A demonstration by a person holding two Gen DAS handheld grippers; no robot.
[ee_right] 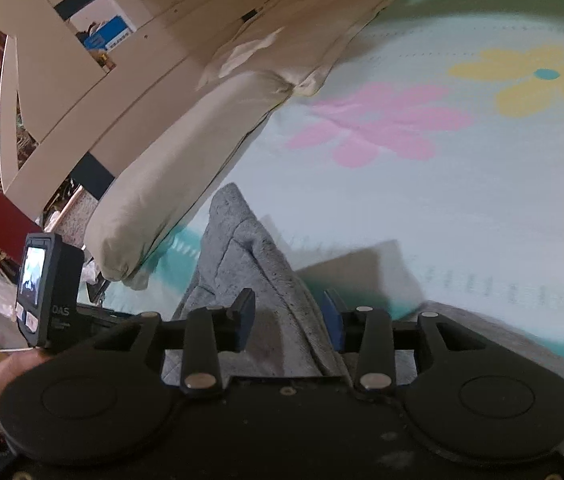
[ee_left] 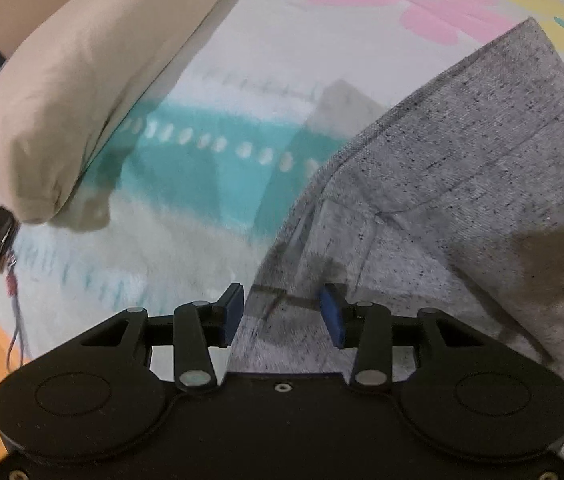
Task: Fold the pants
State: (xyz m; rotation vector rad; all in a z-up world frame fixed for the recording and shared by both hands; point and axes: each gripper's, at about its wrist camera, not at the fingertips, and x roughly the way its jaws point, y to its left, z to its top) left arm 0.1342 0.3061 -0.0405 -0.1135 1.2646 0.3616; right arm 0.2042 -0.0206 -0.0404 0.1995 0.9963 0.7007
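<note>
Spreading across the bed, a pale floral bedspread (ee_right: 482,208) with pink and yellow flowers and a teal band, a beige pillow (ee_left: 81,92) lying along its edge near the headboard. Lying on that bedspread, grey heathered pants (ee_left: 462,184), one bunched fold rising between the blue pads of the right tongs (ee_right: 288,320). Left tongs (ee_left: 282,312) parted over the pants' edge, right tongs likewise parted, neither pinching cloth.
</note>
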